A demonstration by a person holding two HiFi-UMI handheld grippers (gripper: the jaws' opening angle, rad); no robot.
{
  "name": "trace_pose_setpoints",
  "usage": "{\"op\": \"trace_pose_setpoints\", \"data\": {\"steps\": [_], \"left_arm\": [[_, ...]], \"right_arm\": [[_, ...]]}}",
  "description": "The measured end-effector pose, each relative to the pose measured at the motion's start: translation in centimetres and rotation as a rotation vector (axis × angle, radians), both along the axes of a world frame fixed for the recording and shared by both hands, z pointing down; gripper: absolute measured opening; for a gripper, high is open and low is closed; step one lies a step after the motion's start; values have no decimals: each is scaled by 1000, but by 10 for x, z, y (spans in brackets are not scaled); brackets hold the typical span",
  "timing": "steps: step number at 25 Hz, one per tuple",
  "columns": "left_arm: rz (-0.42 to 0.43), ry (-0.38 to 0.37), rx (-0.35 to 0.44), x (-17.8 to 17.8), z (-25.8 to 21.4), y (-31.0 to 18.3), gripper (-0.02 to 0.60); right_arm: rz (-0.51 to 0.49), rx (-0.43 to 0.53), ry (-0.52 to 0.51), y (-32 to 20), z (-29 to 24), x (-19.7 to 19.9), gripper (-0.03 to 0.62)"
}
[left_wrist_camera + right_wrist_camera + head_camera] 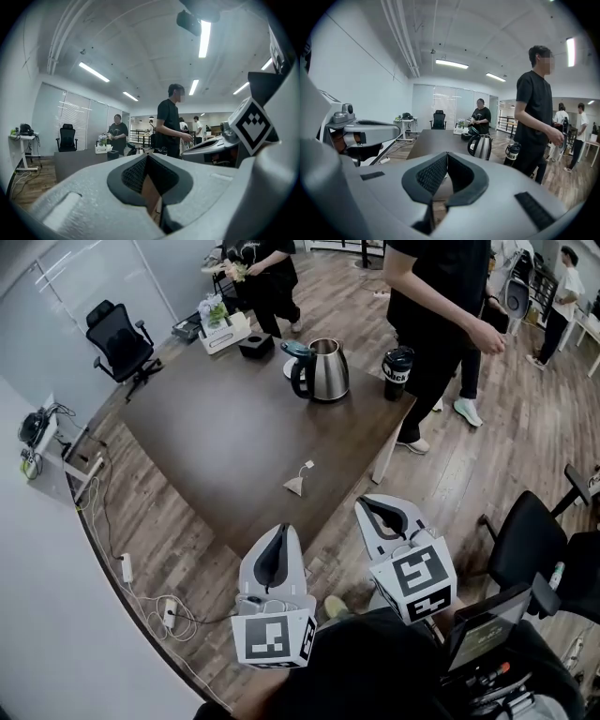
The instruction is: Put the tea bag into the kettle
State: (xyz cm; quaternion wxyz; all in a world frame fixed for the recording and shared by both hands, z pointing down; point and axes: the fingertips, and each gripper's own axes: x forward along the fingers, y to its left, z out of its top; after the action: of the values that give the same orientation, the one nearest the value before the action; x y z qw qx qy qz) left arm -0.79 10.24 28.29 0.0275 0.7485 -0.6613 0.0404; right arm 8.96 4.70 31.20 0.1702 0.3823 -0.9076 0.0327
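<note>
While pyramid tea bag lies loose | steel kettle upright | left gripper, right gripper closed

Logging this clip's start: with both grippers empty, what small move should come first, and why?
Probably bring the left gripper forward toward the tea bag, opening its jaws on the way. Both it and the right gripper look shut and empty; the tea bag lies on the table just ahead of the left one, the kettle farther back.
</note>
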Motion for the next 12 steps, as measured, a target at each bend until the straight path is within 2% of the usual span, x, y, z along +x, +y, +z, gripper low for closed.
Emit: {"op": "trace_pose_setpoints", "data": {"steps": [12], "left_arm": [[10,-1,-10,-5,0,0,5]], "right_arm": [[1,-19,-8,1,3,-8,9]]}}
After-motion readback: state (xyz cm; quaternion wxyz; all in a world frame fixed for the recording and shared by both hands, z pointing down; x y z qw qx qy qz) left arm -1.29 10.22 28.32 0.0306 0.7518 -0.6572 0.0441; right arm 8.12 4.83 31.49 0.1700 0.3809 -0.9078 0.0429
